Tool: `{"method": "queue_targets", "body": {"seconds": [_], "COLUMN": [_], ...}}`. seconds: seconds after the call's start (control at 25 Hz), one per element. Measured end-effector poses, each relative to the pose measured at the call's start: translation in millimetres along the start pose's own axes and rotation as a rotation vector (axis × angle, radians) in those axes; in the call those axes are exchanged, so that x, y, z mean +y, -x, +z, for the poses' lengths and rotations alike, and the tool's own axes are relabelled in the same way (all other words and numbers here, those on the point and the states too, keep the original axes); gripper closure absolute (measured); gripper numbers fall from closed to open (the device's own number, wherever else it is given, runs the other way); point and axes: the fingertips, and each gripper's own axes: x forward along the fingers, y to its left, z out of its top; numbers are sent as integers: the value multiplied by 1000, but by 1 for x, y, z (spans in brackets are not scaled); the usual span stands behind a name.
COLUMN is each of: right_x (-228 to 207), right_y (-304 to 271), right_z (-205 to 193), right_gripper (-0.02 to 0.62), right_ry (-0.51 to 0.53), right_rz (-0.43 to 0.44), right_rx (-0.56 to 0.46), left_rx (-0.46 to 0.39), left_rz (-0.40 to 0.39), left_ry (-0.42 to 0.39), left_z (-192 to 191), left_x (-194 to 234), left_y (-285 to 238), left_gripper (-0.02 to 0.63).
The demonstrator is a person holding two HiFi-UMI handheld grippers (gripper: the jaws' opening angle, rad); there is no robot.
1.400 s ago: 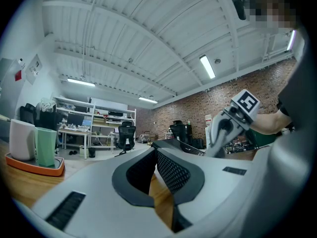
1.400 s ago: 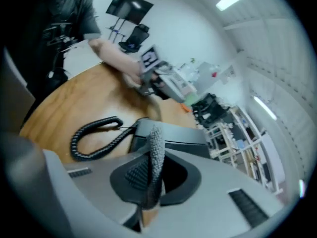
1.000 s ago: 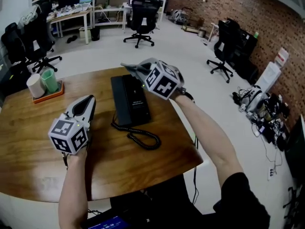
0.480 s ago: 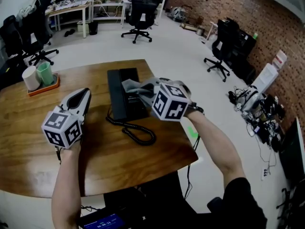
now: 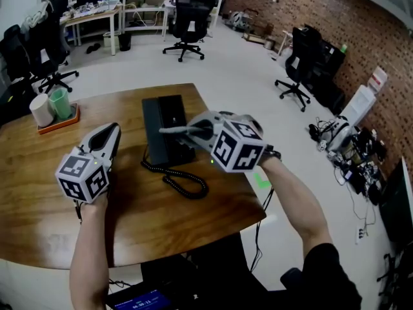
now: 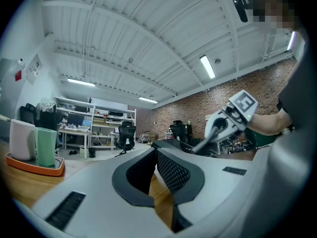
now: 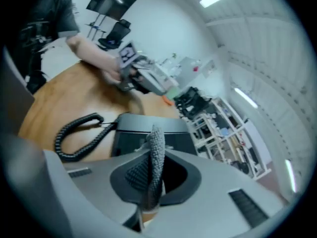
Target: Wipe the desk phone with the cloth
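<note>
Where the person's two bare forearms reach in from the near edge of the wooden counter, each hand holds a gripper with a marker cube at its back. The left gripper hangs over bare wood to the left of the phone, apart from it. In the left gripper view its fingers meet at the tips with nothing between them; only a sliver of wood shows lower down.

The right gripper is on the phone's right side, pointing left across it. Its fingers are closed on a grey knitted cloth. A strip of the cloth sticks out past the tips and lies over the middle of the desk phone. Whether it presses on the surface cannot be told.

The black phone lies lengthwise near the counter's middle. Its coiled cord curls on the wood just in front of it, toward the person.

Farther left, near the counter's far edge, an orange tray carries a white cup and a green cup side by side.

Beyond the counter stand black office chairs on a pale floor, with shelving behind them and a brick wall on the right.
</note>
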Motion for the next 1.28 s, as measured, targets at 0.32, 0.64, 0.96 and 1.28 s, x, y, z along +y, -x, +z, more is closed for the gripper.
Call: {"method": "queue_targets", "body": {"seconds": [0.32,0.64,0.96,1.28], "right_x": [-114,-35,76,52], "right_y": [-59,-38,9,113], "right_z": [-14,-11,-2,34], "right_gripper": [569,569,569,569], "right_ry": [-234,-59,3,-486], "right_rz": [-243,-80,114,-87], "right_rx": [26,55,20,-445], "left_rx": [-4,-2,9,50], "left_rz": [3,-4,-5,-53], "left_ry": [9,-5,1,-11], "left_z": [-2,1,-3,-8], "left_x": [-3,-3,1,-16], "left_y": [0,-1,2,0], "left_gripper": [606,606,606,604]}}
